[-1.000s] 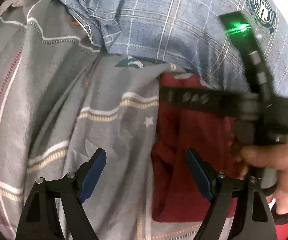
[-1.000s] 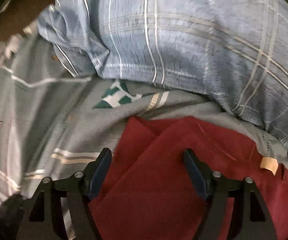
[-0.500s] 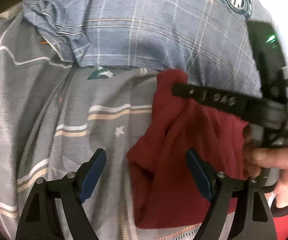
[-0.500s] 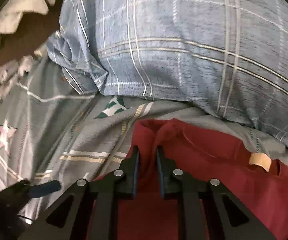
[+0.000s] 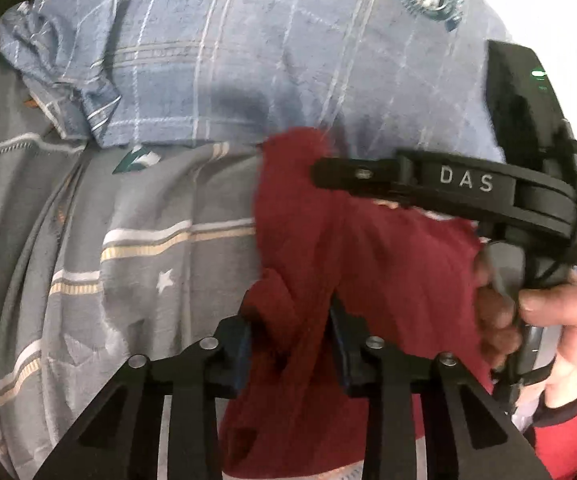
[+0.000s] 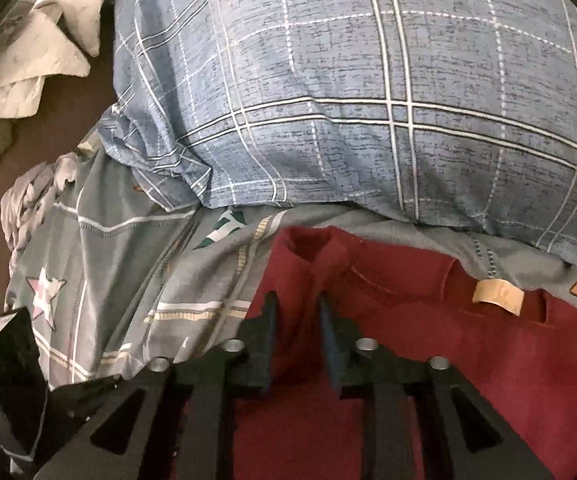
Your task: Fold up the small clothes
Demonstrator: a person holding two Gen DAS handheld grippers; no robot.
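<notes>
Two hand-held grippers work one dark red garment (image 5: 388,264) on a bed covered by a grey sheet (image 5: 128,240) printed with stars and stripes. Seen from the left wrist, the left gripper (image 5: 290,336) has just been closing, and its blue-padded fingers (image 5: 242,346) now pinch a raised fold of the red cloth between them. From that same view the right gripper (image 5: 440,184), black and lettered "DAS", reaches in from the right above the garment, a hand (image 5: 544,320) wrapped around its handle. The right wrist view shows the right gripper (image 6: 296,320) with its jaws narrow, having just been opening a little, and a ridge of the red fabric standing up between the fingers (image 6: 328,332); whether the pads press on it cannot be told. The garment lies bunched at the foot of a blue checked pillow (image 6: 348,100), a tan label (image 6: 498,294) showing near its upper edge. A white cloth (image 6: 28,68) sits at far left.
</notes>
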